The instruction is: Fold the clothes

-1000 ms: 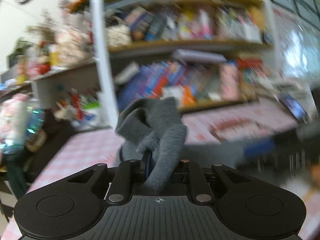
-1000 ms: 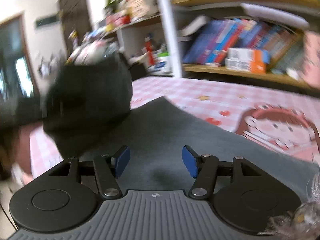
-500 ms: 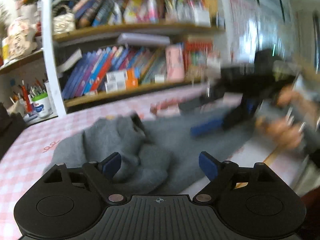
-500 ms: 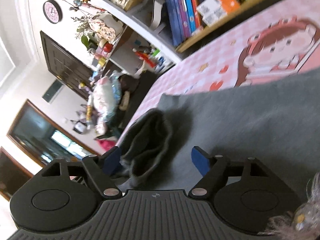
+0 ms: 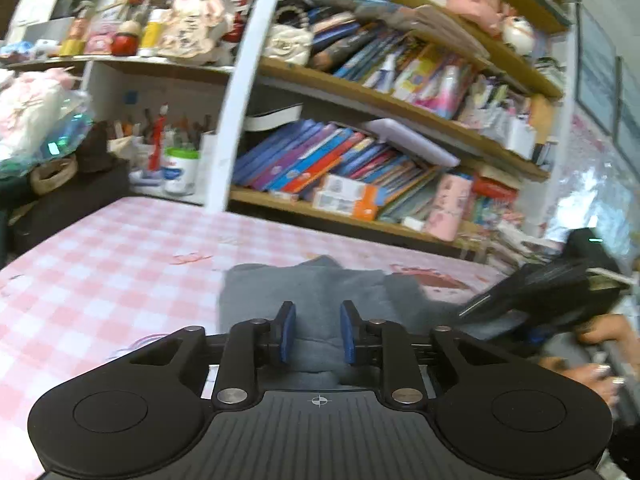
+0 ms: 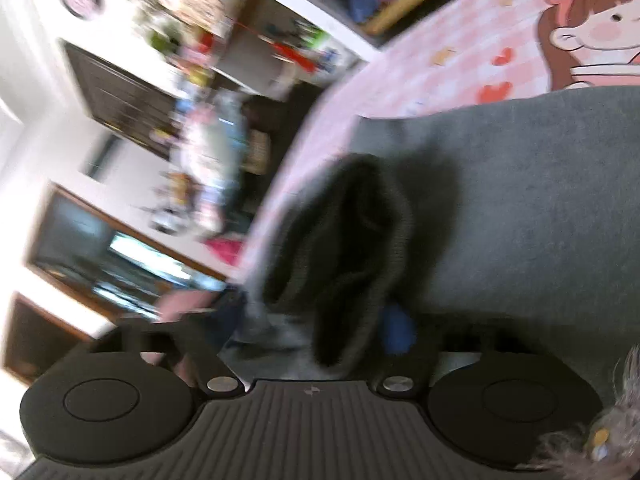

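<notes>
Grey garment (image 5: pixel 320 300) lay on the pink-checked bench (image 5: pixel 120 264) toward its right side, partly folded, one end gathered into a bunch (image 6: pixel 352 248); flattening and the closing folds seemingly remained; left claw (image 5: pixel 316 332) stood low over the near edge of the cloth, jaws closing with fabric between the blue pads (image 5: pixel 287 332), no firm pinch evident; right claw (image 6: pixel 320 332), blurred, was closing on the dark bunch, which filled its jaws.
</notes>
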`<act>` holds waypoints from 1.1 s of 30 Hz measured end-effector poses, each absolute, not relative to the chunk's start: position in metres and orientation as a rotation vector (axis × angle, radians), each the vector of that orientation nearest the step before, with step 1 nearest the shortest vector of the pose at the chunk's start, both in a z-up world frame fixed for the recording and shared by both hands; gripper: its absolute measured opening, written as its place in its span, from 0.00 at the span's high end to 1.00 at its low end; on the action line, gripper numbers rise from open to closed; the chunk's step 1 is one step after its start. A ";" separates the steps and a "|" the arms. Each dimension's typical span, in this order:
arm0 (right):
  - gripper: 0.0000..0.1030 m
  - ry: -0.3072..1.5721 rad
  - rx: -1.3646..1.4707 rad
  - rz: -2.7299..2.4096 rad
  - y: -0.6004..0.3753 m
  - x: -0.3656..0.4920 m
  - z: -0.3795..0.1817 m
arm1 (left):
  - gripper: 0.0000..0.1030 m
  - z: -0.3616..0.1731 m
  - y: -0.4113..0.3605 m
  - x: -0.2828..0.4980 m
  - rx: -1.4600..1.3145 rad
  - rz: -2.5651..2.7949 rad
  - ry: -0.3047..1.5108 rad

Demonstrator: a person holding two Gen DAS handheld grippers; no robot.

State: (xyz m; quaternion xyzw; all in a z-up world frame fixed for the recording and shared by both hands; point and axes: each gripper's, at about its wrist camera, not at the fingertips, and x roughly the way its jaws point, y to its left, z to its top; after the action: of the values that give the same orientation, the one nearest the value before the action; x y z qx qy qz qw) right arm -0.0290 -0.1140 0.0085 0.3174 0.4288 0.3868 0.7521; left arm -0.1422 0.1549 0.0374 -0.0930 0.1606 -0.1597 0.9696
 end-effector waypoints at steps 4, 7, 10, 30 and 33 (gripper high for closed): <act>0.82 0.854 0.824 0.872 -0.143 -0.034 0.010 | 0.81 0.037 0.149 -0.139 -0.177 -0.346 0.327; 0.82 0.931 0.784 0.746 -0.153 -0.029 -0.006 | 0.82 0.024 0.148 -0.129 -0.211 -0.361 0.379; 0.80 0.920 0.730 0.716 -0.156 -0.032 -0.003 | 0.81 0.017 0.142 -0.125 -0.198 -0.361 0.401; 0.86 0.593 0.085 0.653 -0.079 -0.031 0.029 | 0.81 0.021 0.161 -0.121 -0.249 -0.327 0.374; 0.88 0.669 0.143 0.642 -0.088 -0.014 0.013 | 0.81 0.017 0.162 -0.117 -0.260 -0.329 0.389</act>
State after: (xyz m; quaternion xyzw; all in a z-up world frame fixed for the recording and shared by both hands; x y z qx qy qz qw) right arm -0.0137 -0.0884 0.0131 0.0690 0.3225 0.3096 0.8918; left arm -0.1173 0.1618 0.0165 -0.1282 0.1918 -0.1621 0.9594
